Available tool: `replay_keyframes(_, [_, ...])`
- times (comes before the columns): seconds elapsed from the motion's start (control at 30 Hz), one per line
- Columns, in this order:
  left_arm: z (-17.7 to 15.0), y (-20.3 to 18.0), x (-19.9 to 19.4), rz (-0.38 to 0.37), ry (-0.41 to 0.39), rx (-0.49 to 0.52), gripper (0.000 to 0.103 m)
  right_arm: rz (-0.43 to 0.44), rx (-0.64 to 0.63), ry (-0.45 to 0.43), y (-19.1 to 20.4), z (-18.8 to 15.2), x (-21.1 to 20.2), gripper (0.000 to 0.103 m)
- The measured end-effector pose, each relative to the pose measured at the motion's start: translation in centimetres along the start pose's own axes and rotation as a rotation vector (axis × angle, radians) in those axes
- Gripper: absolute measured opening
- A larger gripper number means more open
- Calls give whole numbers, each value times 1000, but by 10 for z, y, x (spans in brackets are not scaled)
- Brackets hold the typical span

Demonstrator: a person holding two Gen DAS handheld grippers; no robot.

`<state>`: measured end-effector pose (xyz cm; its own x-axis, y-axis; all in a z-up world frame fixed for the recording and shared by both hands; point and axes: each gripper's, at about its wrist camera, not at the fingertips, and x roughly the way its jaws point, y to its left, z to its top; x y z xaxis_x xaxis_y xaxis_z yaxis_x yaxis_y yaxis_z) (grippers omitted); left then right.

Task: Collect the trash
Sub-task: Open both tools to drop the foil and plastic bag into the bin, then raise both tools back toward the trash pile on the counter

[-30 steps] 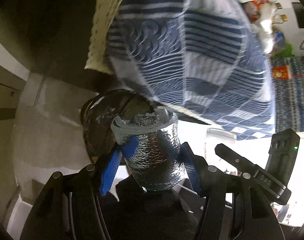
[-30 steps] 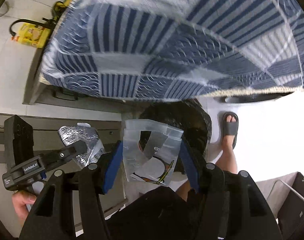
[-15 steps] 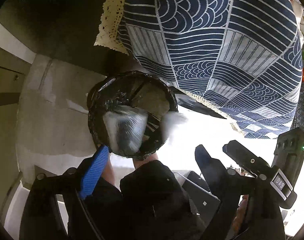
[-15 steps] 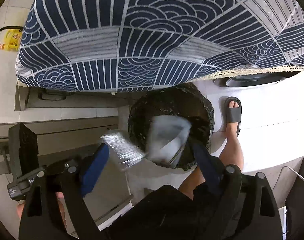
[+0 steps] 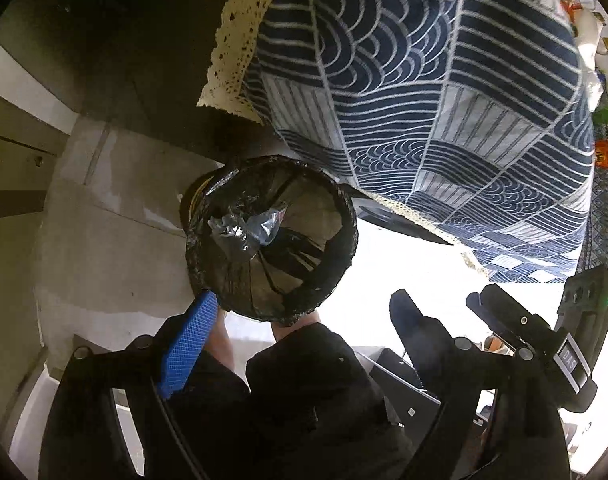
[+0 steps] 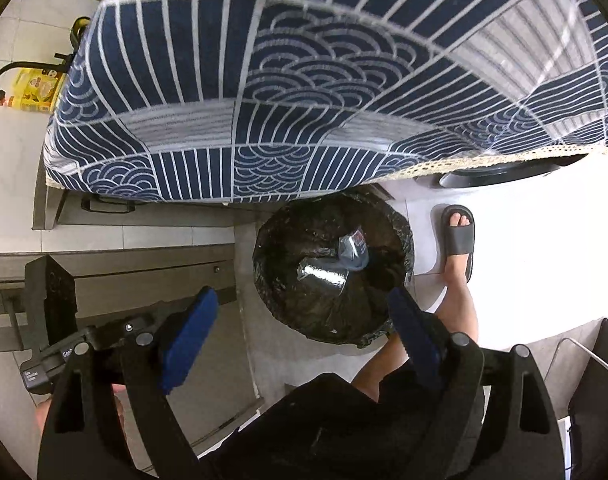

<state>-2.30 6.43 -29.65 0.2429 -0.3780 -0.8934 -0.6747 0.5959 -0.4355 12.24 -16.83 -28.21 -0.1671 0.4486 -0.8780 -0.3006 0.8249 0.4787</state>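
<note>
A round bin lined with a black bag stands on the floor below both grippers. Inside it lie a crumpled silver foil packet and a clear plastic wrapper. My left gripper is open and empty above the bin's near rim. My right gripper is open and empty over the bin's near side. The left gripper's body also shows at the left of the right wrist view.
A table with a blue-and-white patterned cloth overhangs the bin's far side. The person's sandalled foot stands right of the bin. Grey cabinet fronts lie to the left. Yellow packages sit on the floor far left.
Both grippers opened and dropped their loads: the foil packet from the left, the clear wrapper from the right. Both pieces now lie in the bin.
</note>
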Motion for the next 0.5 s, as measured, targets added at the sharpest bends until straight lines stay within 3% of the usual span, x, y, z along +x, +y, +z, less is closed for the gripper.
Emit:
replay_keyframes(0.33, [1,-23,-41,-40,-55,90,86,10,-25,-104,12,1,-53,86])
replay_keyframes(0.5, [2,-43,-69,26,-143,192,86,15,-66,-180,27,3,-89,86])
